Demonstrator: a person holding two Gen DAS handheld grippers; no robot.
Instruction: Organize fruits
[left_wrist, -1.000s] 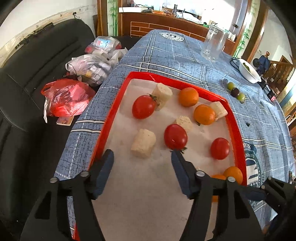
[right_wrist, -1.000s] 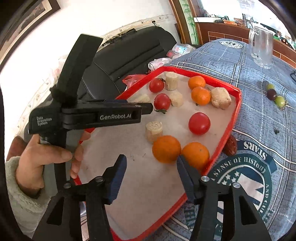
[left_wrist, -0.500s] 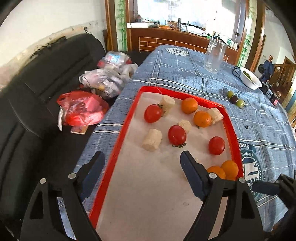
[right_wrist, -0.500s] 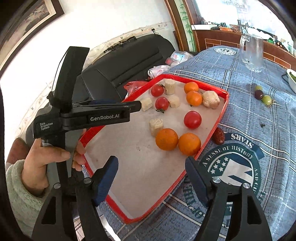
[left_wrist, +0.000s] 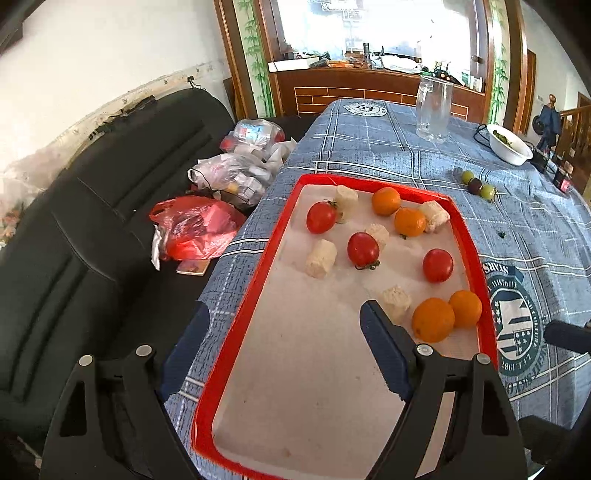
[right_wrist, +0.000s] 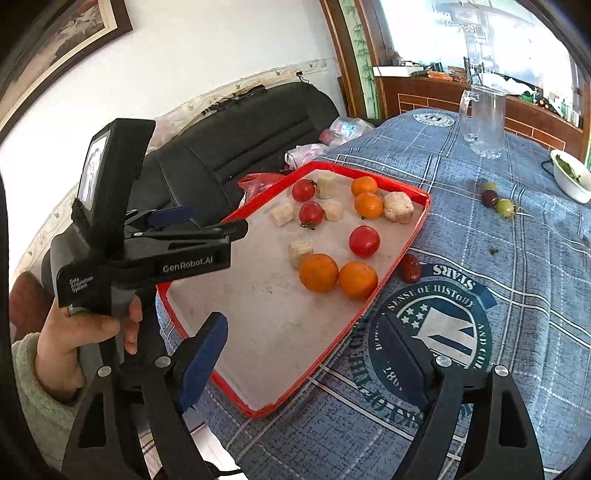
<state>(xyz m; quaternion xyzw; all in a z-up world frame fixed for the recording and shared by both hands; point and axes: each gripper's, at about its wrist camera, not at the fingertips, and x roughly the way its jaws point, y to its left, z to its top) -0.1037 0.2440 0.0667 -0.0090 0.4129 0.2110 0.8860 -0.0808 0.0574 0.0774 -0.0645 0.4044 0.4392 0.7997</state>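
Observation:
A red tray (left_wrist: 255, 284) (right_wrist: 413, 240) on the blue plaid tablecloth holds three red tomatoes, several oranges and several pale corn-like chunks. Two oranges (left_wrist: 433, 319) (right_wrist: 318, 272) sit side by side near the tray's right rim. A tomato (left_wrist: 363, 249) (right_wrist: 311, 213) lies mid-tray. My left gripper (left_wrist: 284, 347) is open and empty above the tray's near left rim. My right gripper (right_wrist: 299, 350) is open and empty over the tray's near corner. The left gripper's body (right_wrist: 147, 254) shows in the right wrist view.
A small dark red fruit (right_wrist: 410, 268) lies on the cloth beside the tray. Three grapes (left_wrist: 475, 184) (right_wrist: 496, 199), a glass mug (left_wrist: 433, 109) (right_wrist: 482, 120) and a white bowl (left_wrist: 509, 144) (right_wrist: 570, 175) stand farther back. A black sofa (left_wrist: 92, 236) with plastic bags (left_wrist: 195, 229) lies left.
Both grippers have pulled back and up from the tray, so more of the tray and table shows. Both have opened wider. The fruits have not moved.

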